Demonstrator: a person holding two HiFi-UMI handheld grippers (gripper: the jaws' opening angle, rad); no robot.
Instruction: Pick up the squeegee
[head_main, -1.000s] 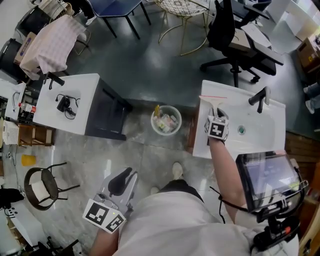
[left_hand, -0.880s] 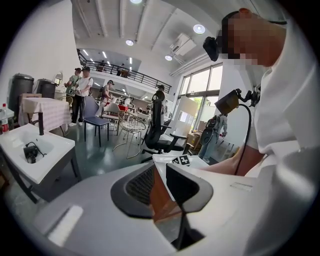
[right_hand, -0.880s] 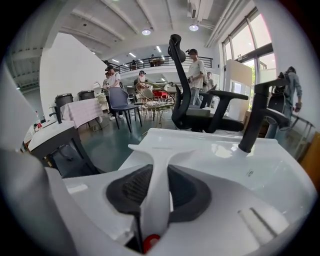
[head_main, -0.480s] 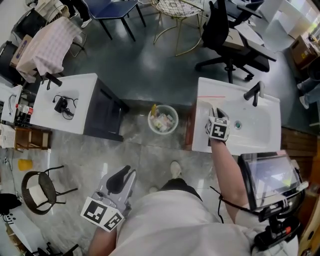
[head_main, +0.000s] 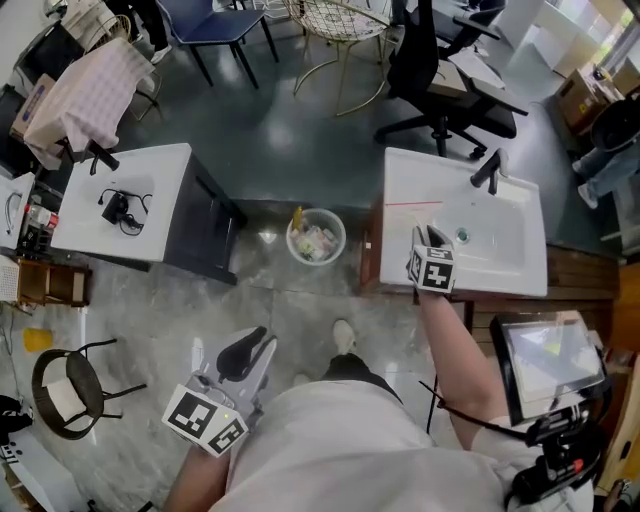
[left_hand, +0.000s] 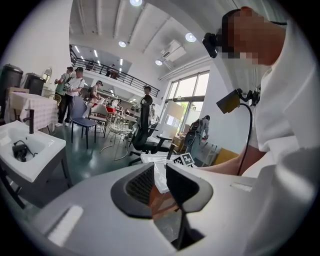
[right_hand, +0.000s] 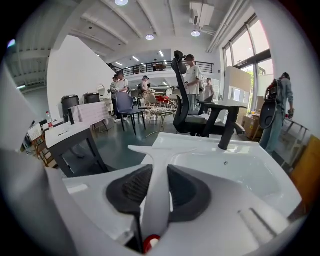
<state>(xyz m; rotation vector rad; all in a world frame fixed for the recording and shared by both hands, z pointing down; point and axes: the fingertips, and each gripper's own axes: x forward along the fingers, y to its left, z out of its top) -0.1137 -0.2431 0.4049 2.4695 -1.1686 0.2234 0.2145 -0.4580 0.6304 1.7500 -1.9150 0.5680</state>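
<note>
The squeegee is white with a thin red blade edge (head_main: 412, 204). In the right gripper view its handle (right_hand: 156, 200) runs up between the dark pads to the wide blade (right_hand: 167, 151). My right gripper (head_main: 428, 236) (right_hand: 159, 181) is shut on that handle and holds the squeegee above the left part of the white sink (head_main: 505, 262). My left gripper (head_main: 250, 352) hangs low at my left side over the floor. Its jaws (left_hand: 160, 182) stand a narrow gap apart with nothing between them.
A black faucet (head_main: 487, 170) stands at the sink's back rim. A round bin (head_main: 315, 238) sits on the floor left of the sink. Further left is a second white basin (head_main: 160, 235) holding a black corded item (head_main: 113, 210). Beyond stand an office chair (head_main: 420, 60) and a tablet (head_main: 550, 362) at my right.
My right gripper has drawn the squeegee back from the sink's far left corner toward the front edge and lifted it. The left gripper shifted slightly.
</note>
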